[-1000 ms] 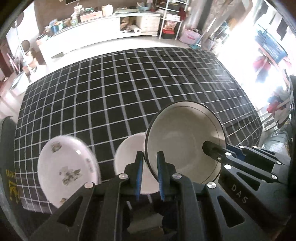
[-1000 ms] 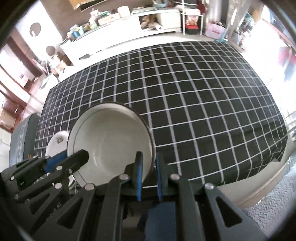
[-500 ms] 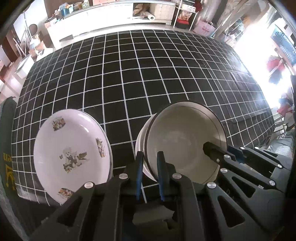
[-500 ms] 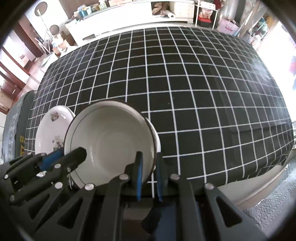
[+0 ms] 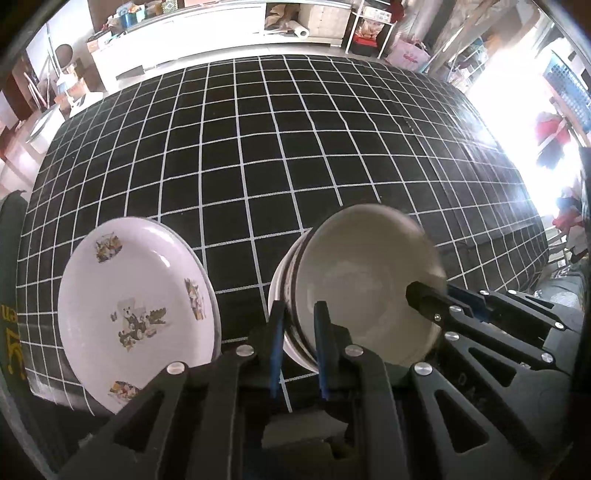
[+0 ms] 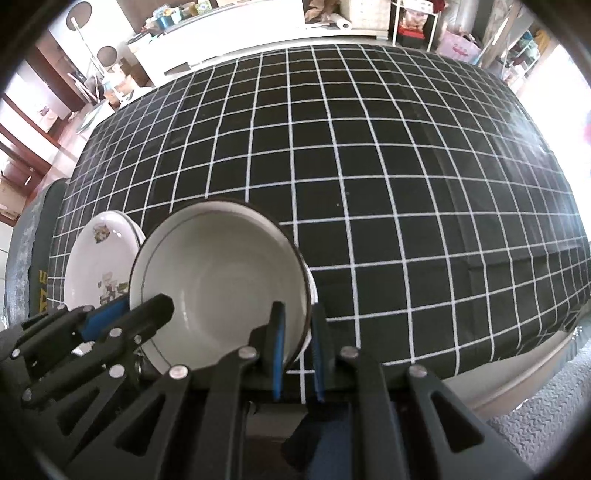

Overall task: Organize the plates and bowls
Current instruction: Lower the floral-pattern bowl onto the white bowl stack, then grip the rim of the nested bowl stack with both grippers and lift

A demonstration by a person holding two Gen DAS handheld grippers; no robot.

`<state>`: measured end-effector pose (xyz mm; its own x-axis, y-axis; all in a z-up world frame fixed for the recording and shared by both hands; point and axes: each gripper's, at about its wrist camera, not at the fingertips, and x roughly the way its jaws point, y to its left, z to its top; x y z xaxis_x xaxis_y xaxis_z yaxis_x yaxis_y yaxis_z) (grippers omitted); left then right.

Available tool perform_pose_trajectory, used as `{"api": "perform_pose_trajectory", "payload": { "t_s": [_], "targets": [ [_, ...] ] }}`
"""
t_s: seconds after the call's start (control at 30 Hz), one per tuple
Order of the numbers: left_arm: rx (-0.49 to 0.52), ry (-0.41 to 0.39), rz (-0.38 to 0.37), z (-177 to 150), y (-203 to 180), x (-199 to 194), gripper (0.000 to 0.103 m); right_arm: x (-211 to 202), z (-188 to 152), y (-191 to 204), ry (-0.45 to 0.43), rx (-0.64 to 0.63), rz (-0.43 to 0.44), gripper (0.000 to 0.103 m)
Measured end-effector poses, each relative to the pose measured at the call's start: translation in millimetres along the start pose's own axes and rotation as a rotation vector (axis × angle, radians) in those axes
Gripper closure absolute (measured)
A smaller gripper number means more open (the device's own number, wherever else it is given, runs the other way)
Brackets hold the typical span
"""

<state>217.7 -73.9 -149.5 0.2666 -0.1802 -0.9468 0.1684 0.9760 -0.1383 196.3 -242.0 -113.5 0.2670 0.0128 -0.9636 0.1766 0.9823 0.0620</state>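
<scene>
Plate: a white plate (image 5: 136,306) printed with small cartoon figures lies at the near left corner of the desk; in the right wrist view (image 6: 101,262) a second rim shows just behind it, so it seems to sit on another plate.
Desk: the desk (image 5: 258,155) wears a black cloth with a white grid and is bare across its middle and far side.
Left gripper: the left gripper (image 5: 298,314) has its blue-padded fingers (image 5: 276,332) straddling the left rim of the bowls, one finger outside the wall and one inside; there is a gap visible between pad and rim, so I cannot tell whether it pinches or is merely close around them.
Bowls: the white bowl (image 5: 365,288) with a thin dark rim line sits nested on a lower bowl (image 5: 284,291), whose dark-banded edge peeps out on the left; the pair stands at the near edge of the desk, just right of the plate and apart from it.
Right gripper: the right gripper (image 6: 297,317) has its fingers either side of the upper bowl's (image 6: 218,284) right rim, narrowly parted, with a slight gap on the outer side; a firm pinch cannot be confirmed.
Background: a long white cabinet (image 5: 207,29) runs along the far wall.
</scene>
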Motion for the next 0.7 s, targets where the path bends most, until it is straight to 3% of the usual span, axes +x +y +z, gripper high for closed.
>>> {"api": "perform_pose_trajectory", "payload": {
  "t_s": [0.27, 0.43, 0.7],
  "targets": [
    [-0.015, 0.004, -0.010, -3.6, 1.2, 2.3, 0.089, -2.6, -1.2, 3.1, -0.002, -0.007, 0.003, 0.086],
    [-0.021, -0.003, 0.002, -7.2, 4.9, 0.6, 0.075, -2.1, -2.2, -3.1, 0.002, 0.004, 0.029, 0.086],
    [-0.053, -0.038, -0.037, -14.8, 20.2, -19.0, 0.063, -10.9, -6.9, -20.2, -0.004, 0.074, 0.089, 0.079]
  ]
}}
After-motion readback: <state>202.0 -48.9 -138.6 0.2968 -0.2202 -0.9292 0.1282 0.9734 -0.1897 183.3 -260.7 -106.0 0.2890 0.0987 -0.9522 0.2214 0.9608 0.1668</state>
